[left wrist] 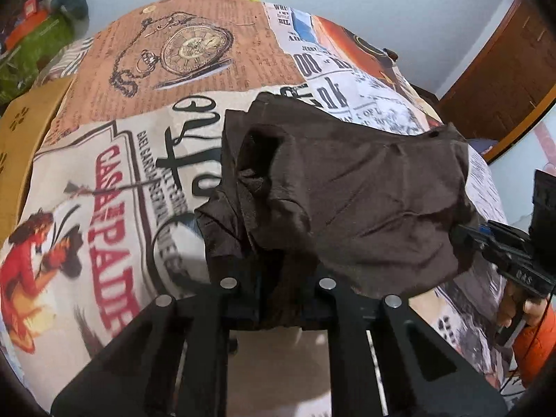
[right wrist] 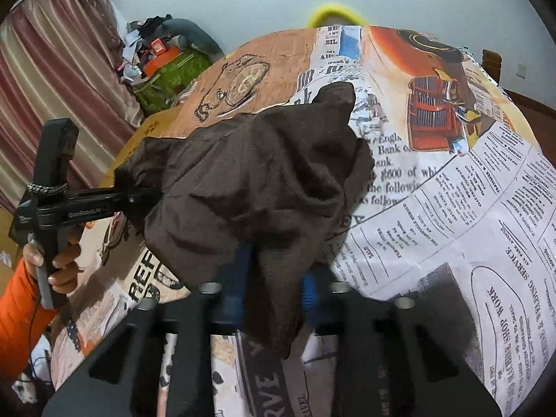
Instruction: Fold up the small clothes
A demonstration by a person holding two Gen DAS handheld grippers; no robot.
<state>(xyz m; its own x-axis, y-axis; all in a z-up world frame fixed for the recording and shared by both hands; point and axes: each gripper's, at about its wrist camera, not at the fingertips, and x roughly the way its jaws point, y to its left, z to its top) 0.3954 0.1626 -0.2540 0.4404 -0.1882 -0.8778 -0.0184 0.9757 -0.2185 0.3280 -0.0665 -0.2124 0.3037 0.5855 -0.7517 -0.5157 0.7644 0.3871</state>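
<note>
A dark brown garment (left wrist: 354, 201) hangs crumpled between both tongs, one edge pinched in each, sagging in the middle.

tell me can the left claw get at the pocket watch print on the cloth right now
Probably not: the left claw is shut on the brown garment, which hangs between it and the pocket watch print.

A dark brown garment (right wrist: 264, 173) hangs bunched above the surface (right wrist: 451, 208), which is covered in a newspaper-print cloth. The right claw (right wrist: 271, 278) pinches its lower fold, while the left claw (right wrist: 139, 196), held by a hand (right wrist: 59, 264) in an orange sleeve (right wrist: 17, 316), grips its left edge.
</note>
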